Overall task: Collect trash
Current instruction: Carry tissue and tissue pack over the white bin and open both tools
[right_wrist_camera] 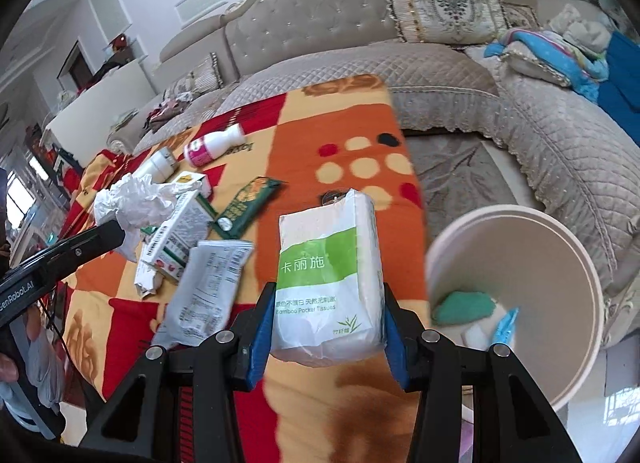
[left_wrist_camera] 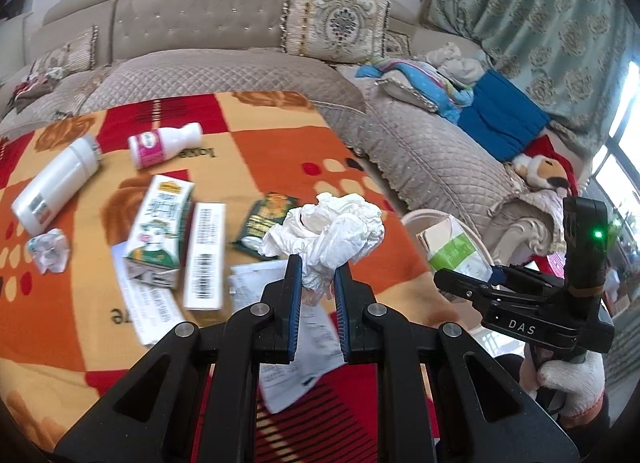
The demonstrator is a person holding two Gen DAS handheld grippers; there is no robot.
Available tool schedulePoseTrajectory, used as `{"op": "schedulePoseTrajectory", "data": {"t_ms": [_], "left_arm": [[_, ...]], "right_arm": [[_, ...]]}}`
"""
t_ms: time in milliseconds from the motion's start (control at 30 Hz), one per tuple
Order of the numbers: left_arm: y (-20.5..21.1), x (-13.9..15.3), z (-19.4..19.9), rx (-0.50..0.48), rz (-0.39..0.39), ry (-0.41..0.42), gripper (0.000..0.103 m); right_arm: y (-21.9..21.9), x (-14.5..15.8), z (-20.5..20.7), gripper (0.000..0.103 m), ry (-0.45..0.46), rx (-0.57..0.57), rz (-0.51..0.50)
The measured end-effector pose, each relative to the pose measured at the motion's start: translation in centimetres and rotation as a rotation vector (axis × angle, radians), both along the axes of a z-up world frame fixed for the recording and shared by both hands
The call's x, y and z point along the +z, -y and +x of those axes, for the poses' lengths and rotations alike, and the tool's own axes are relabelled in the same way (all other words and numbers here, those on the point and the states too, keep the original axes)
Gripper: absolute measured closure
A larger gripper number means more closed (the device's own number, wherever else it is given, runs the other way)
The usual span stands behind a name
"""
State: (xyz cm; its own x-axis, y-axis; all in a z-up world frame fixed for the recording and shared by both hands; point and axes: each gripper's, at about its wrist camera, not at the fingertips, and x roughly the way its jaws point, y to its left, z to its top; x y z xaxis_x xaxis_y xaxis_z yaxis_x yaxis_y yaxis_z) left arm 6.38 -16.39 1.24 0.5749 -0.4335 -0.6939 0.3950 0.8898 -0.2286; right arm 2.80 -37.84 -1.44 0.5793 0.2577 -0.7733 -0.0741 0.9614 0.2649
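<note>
- Left gripper (left_wrist_camera: 318,277) is clenching a crumpled white tissue wad (left_wrist_camera: 324,231), pinching it by its lower end so the puffy bulk is sticking up above the fingertips, centre of the left wrist view.
- Right gripper (right_wrist_camera: 326,319) is grasping a pack of bamboo pocket tissues (right_wrist_camera: 328,275) across its narrow sides; it's white plastic with a green band and it's sitting upright between the blue pads.
- Both pieces are looking lifted off the blanket-covered bench (right_wrist_camera: 340,119), my guess is they're heading for the white bin (right_wrist_camera: 516,287) at the lower right of the right wrist view, which is already holding a green scrap and something blue.
- Still lying on the bench at the left of the left wrist view: a milk carton (left_wrist_camera: 158,231), a pink-label bottle (left_wrist_camera: 164,145), a white canister (left_wrist_camera: 56,183), a green snack wrapper (left_wrist_camera: 266,223), a small crumpled ball (left_wrist_camera: 48,249) and some paper receipts (left_wrist_camera: 300,363).
</note>
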Motion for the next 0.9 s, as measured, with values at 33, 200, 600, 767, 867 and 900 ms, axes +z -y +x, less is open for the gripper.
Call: {"op": "schedulePoseTrajectory", "data": {"t_ms": [33,200,600,767,867,900], "left_arm": [[0.5,0.0,-0.1,-0.008,0.001,-0.001,0.090],[3.4,-0.3,-0.3,-0.053,0.011,-0.009,0.090],[10.1,-1.2,-0.9,-0.154,0.031,-0.028,0.090],[12.6,-1.9,-0.8,-0.182,0.031,-0.050,0.090],[14.1,-2.4,-0.7,-0.202,0.033,-0.058,0.090],[14.4,-2.5,-0.8,-0.207,0.034,-0.060,0.090]], "right_arm": [[0.7,0.0,-0.2,0.057,0.000,-0.011,0.000],[3.3,-0.1,-1.2,0.057,-0.002,-0.056,0.002],[9.3,-0.5,-3.9,0.057,-0.014,-0.162,0.001],[11.2,-1.0,-4.8,0.057,-0.027,-0.199,-0.002],[12.2,-1.4,-5.2,0.057,-0.037,-0.219,0.000],[12.4,-1.6,-5.3,0.057,-0.041,-0.224,0.001]]}}
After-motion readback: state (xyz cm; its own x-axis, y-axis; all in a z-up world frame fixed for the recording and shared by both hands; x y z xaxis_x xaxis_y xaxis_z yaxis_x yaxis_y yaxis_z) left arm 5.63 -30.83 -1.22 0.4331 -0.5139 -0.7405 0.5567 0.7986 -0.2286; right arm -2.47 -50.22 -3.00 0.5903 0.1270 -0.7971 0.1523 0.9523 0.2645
